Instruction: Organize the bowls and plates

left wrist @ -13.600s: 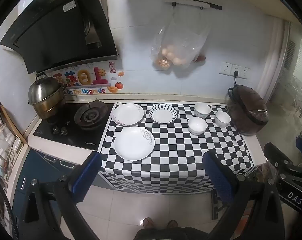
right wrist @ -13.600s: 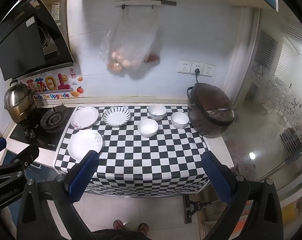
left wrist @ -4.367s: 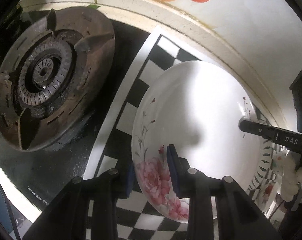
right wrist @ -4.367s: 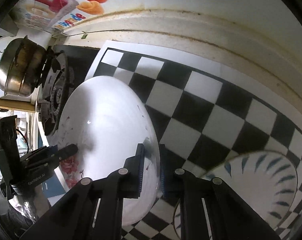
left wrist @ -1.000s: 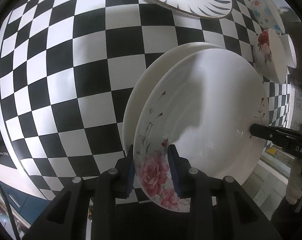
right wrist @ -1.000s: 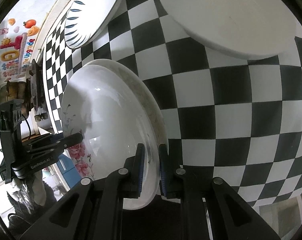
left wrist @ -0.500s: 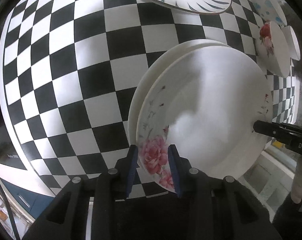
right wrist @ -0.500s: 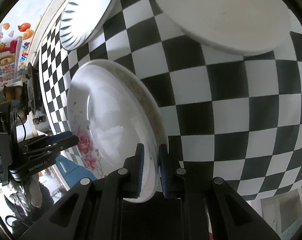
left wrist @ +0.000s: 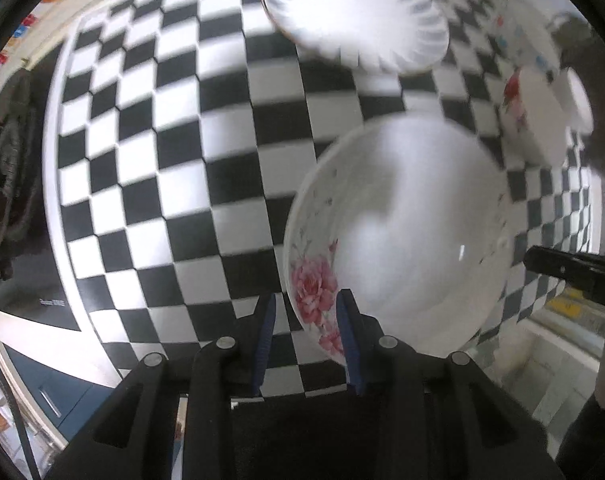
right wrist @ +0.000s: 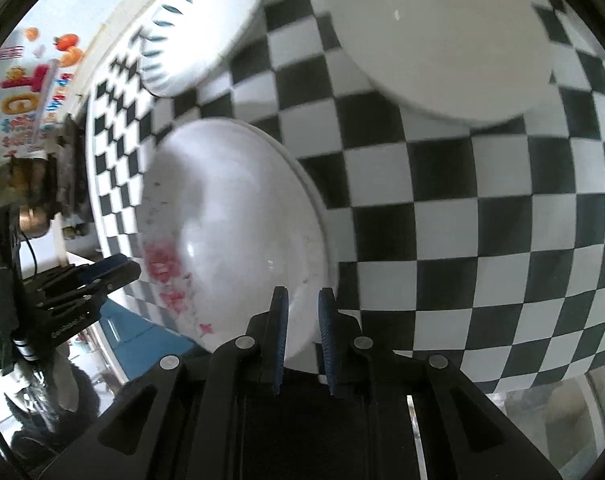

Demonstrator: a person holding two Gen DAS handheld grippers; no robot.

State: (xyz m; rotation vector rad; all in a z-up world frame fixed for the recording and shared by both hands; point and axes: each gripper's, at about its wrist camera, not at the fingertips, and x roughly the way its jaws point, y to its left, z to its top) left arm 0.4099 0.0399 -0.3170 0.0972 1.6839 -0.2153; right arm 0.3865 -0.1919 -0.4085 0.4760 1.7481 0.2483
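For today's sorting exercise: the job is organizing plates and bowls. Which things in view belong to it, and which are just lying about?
Belong to the job:
- rose plate
- blue-striped plate
- plain white bowl
- rose bowl

Just lying about:
- gas burner
- wall sticker
- steel pot

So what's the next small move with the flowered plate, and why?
Probably ease the flowered plate down squarely onto the plain plate beneath it before letting go. The left gripper and right gripper each pinch its rim from opposite sides, and the frames are too blurred to show whether it rests flat.
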